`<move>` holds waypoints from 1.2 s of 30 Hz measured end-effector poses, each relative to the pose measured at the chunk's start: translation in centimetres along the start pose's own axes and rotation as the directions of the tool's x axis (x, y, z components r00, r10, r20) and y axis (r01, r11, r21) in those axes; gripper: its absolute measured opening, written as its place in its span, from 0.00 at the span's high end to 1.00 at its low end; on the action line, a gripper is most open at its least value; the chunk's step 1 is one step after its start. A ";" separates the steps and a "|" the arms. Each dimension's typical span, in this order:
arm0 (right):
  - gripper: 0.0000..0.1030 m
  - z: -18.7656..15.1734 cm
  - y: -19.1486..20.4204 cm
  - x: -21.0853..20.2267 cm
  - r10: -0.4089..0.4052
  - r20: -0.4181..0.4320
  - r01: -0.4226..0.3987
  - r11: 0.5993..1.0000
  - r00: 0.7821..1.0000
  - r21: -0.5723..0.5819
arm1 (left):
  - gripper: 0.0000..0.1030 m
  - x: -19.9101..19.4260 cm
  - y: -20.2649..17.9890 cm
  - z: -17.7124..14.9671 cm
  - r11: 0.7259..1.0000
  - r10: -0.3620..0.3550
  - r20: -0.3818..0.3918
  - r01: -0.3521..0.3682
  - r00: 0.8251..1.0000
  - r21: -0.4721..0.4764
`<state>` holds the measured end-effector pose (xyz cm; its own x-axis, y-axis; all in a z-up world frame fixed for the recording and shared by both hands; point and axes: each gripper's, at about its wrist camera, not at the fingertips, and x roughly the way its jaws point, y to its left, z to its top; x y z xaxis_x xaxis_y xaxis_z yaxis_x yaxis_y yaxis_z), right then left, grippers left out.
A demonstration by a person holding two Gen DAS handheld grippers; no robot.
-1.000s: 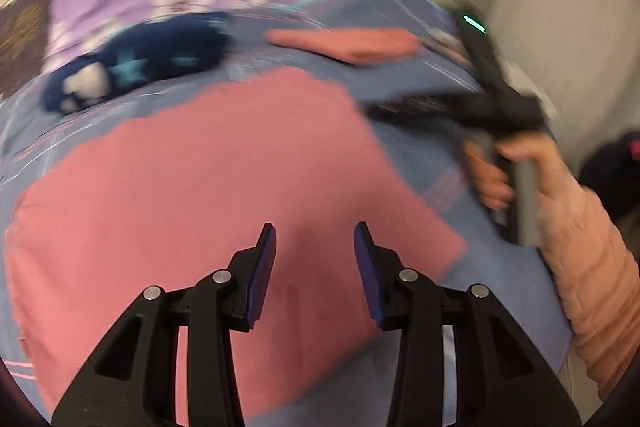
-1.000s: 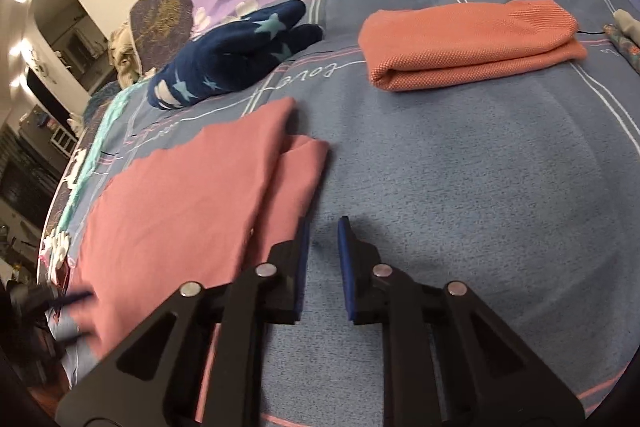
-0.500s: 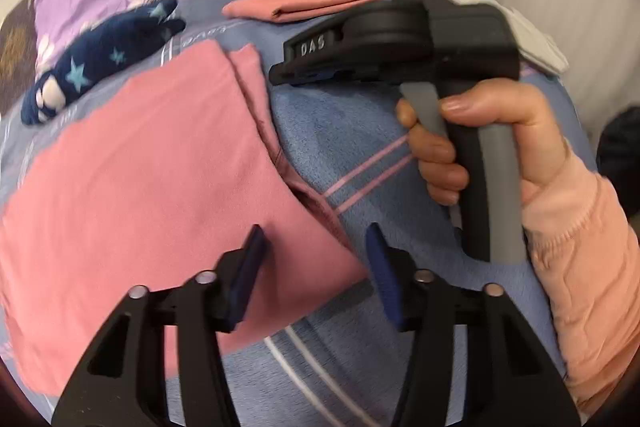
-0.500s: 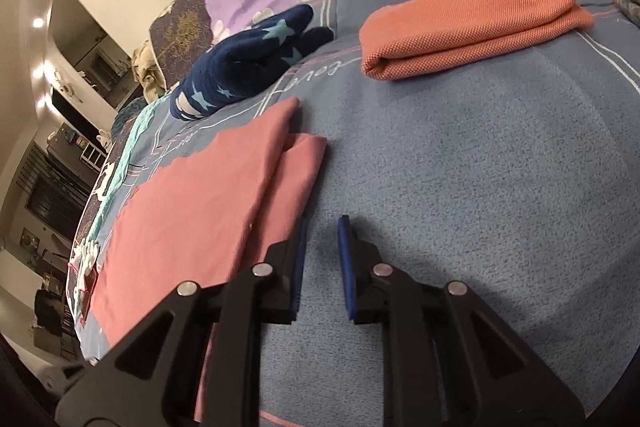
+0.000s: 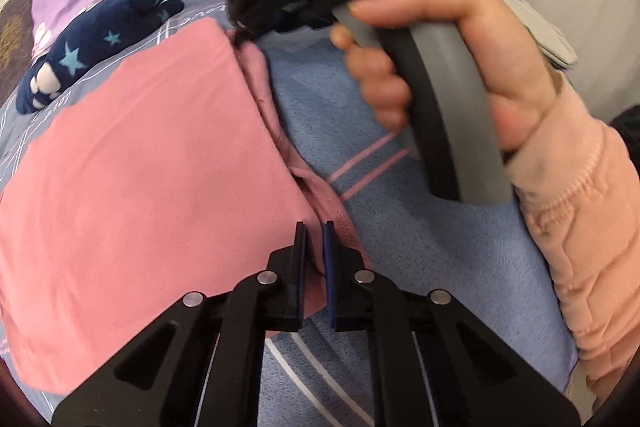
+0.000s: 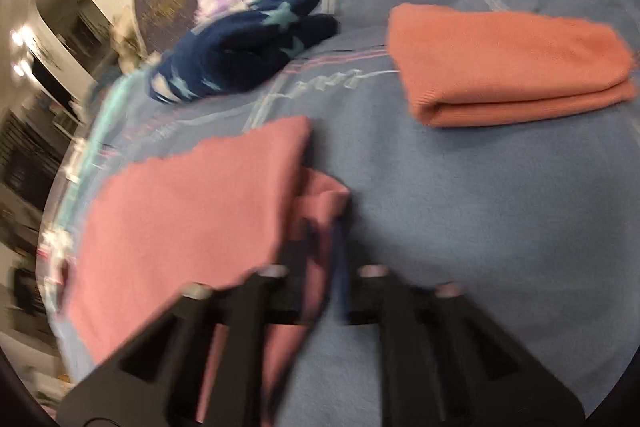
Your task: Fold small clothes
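Pink cloth [image 5: 140,163] lies flat on the blue blanket, right edge doubled in a narrow fold. Orange cloth [image 6: 508,63] lies folded, well apart, farther up the bed.

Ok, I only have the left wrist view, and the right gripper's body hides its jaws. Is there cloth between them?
Observer: Yes. In the right wrist view, the right gripper has its jaws shut on the pink cloth, at the folded edge.
Operator: Anything on the bed behind that gripper?
Observer: A folded orange cloth lies on the blue blanket, apart from the pink one.
Operator: Where is it relative to the navy starred piece?
Observer: The navy starred piece sits to its left, not touching it.
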<state>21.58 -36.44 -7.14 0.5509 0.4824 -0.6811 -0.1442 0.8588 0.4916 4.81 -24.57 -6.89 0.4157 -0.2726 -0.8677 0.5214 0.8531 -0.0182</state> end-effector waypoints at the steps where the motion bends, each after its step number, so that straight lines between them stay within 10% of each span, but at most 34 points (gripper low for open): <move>1: 0.97 0.2 0.0 -0.7 0.055 0.050 -0.056 0.998 0.997 0.005 | 0.94 -0.1 0.1 -0.1 1.000 -0.015 0.004 0.015 1.000 0.002; 14: 0.88 -0.4 -1.3 -0.5 -0.062 0.105 0.065 0.997 0.993 -0.028 | 0.98 -0.5 -0.6 -1.9 0.986 -0.155 0.038 0.152 0.987 0.072; 18: 0.88 -1.6 0.9 -2.5 0.114 0.071 -0.107 0.990 0.991 -0.094 | 0.89 -0.8 0.0 -2.2 0.978 -0.206 0.048 0.204 0.977 0.047; 21: 0.79 -2.9 3.5 -1.9 0.079 0.023 -0.073 0.974 0.997 -0.212 | 0.84 -1.8 0.5 -2.7 0.976 -0.219 0.068 0.217 0.973 0.027; 24: 0.73 -4.5 4.0 1.5 -0.128 -0.011 0.118 0.946 0.992 -0.303 | 0.66 -3.4 2.1 -3.5 0.986 -0.168 0.115 0.168 0.979 0.004; 29: 0.72 -4.7 4.0 1.4 -0.148 0.022 0.148 0.939 0.989 -0.311 | 0.63 -6.8 7.3 -6.3 0.990 -0.045 0.197 0.070 0.979 -0.124; 36: 0.64 -5.4 5.9 1.1 -0.280 0.071 0.287 0.888 0.957 -0.360 | 0.60 -13.4 18.6 -13.7 0.903 0.166 0.293 -0.026 0.942 -0.429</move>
<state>16.87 -29.93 -7.92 0.6262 0.2088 -0.7512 -0.2661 0.9628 0.0458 -1.28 1.06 -2.43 0.6961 -0.2452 -0.6748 0.1405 0.9682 -0.2069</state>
